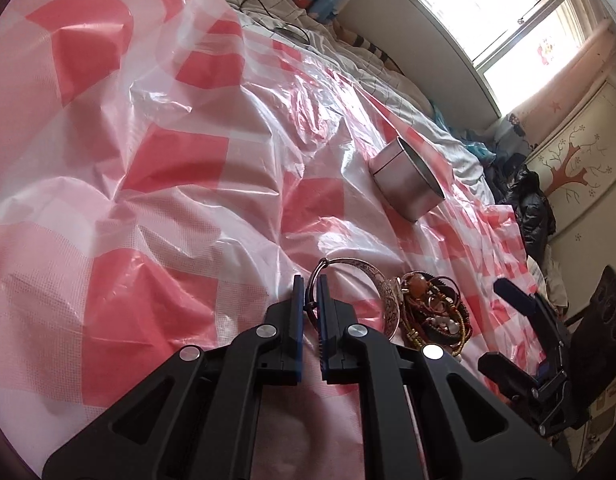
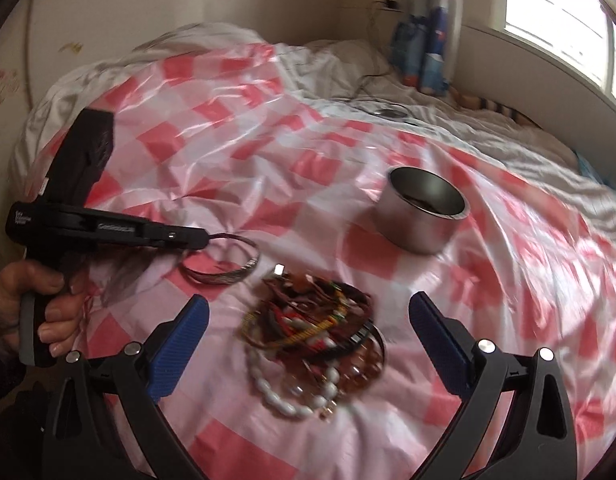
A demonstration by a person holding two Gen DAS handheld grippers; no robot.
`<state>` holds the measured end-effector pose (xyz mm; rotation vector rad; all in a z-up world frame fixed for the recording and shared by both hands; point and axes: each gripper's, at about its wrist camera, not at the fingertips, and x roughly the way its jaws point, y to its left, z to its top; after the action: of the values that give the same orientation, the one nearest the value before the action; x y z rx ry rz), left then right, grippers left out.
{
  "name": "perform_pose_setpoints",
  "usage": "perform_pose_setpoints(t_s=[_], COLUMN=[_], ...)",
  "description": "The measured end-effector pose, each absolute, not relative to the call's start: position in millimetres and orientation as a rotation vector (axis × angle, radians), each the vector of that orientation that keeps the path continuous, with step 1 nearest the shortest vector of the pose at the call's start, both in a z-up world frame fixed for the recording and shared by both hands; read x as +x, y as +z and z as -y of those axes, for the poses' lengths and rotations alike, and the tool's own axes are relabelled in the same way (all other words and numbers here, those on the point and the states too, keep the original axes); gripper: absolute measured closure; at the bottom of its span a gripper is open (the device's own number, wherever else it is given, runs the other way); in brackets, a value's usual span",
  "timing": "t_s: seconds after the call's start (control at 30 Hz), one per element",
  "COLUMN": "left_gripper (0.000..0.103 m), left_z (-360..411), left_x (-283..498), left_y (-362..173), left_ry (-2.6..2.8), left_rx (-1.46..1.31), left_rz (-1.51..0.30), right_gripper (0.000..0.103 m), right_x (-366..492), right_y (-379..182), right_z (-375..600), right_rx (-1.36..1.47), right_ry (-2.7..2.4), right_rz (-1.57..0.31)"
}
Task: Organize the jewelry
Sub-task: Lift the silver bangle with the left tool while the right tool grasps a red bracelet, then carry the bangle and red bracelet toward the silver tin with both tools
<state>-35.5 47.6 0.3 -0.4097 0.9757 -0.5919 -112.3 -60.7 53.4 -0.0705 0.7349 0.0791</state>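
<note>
A heap of bead bracelets and necklaces lies on the red-and-white checked plastic sheet; it also shows in the left wrist view. My left gripper is shut on the thin edge of a silver bangle, which lies just left of the heap. My right gripper is open and empty, its blue pads either side of the heap and above it. A round silver tin stands open behind the heap, also in the left wrist view.
The sheet covers a rumpled white bed. A black cable and a small round disc lie on the bedding at the back. Blue bags stand by the wall. Dark clothes are piled beside the bed.
</note>
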Motion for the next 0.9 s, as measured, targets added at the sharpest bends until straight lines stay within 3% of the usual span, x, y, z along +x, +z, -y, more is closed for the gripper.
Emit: perform_pose_setpoints(t_s=[0.23, 0.3, 0.47, 0.53, 0.6, 0.83, 0.9], left_gripper=[0.097, 0.097, 0.097, 0.097, 0.097, 0.097, 0.097], left_z=[-42.9, -43.3, -45.0, -45.3, -46.1, -42.7, -42.6], left_x=[-32.8, -33.7, -34.5, -34.7, -34.6, -34.2, -34.1], left_y=[-5.7, -7.5, -10.0, -10.1, -10.6, -10.9, -10.9], left_ry=[-0.597, -0.599, -0.601, -0.601, -0.602, -0.599, -0.599], left_rx=[-0.405, -0.408, -0.408, -0.404, -0.400, -0.392, -0.393], left_rz=[-0.989, -0.989, -0.987, -0.988, -0.991, -0.993, -0.992], right_gripper=[0.011, 0.034, 0.069, 0.071, 0.082, 0.084, 0.099], right_x=[-70.2, -62.1, -47.5, -45.6, -47.1, -59.7, -63.4], right_y=[44.4, 42.6, 28.5, 22.7, 21.9, 27.9, 32.8], right_z=[49.1, 47.2, 49.7, 51.7, 52.2, 61.7, 66.0], right_rx=[-0.125, -0.160, -0.211, -0.205, -0.198, -0.067, -0.015], right_ry=[0.209, 0.220, 0.225, 0.242, 0.257, 0.265, 0.271], right_rz=[-0.832, -0.860, -0.948, -0.972, -0.969, -0.908, -0.883])
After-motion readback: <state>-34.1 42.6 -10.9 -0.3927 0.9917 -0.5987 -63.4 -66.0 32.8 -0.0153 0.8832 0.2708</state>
